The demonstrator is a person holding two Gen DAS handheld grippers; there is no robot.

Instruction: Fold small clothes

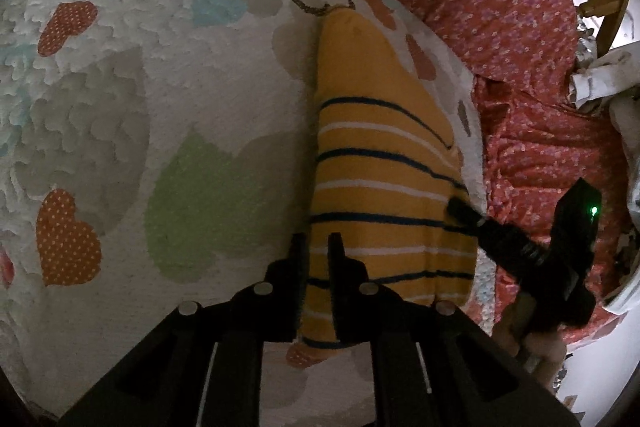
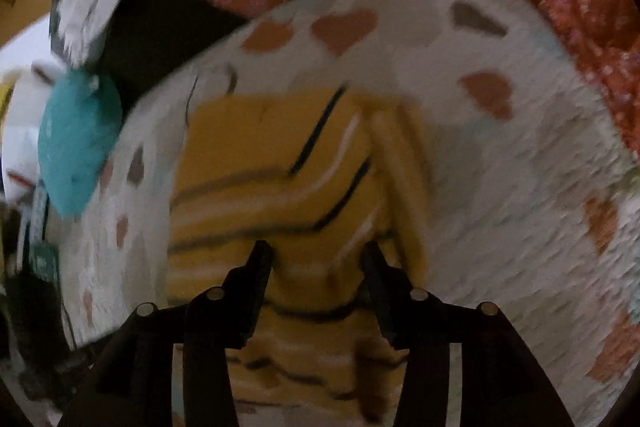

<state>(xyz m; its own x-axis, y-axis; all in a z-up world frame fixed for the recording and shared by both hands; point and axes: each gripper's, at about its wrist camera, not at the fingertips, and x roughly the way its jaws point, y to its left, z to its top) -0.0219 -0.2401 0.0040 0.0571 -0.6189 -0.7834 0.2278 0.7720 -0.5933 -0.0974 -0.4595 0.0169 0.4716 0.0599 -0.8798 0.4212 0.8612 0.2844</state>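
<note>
Left gripper (image 1: pixel 318 251) of mine pinches the near edge of the folded yellow knit garment with navy and white stripes (image 1: pixel 380 163), which lies on the white heart-print quilt (image 1: pixel 160 107). Right gripper (image 2: pixel 318 259) hangs unclenched, fingers straddling the garment's bunched edge without pressing.

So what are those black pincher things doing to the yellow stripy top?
A person is folding it. The yellow striped top lies folded on a heart-patterned blanket. The left gripper pinches its near edge. The right gripper hovers over the far side, jaws apart and gripping nothing.
</note>
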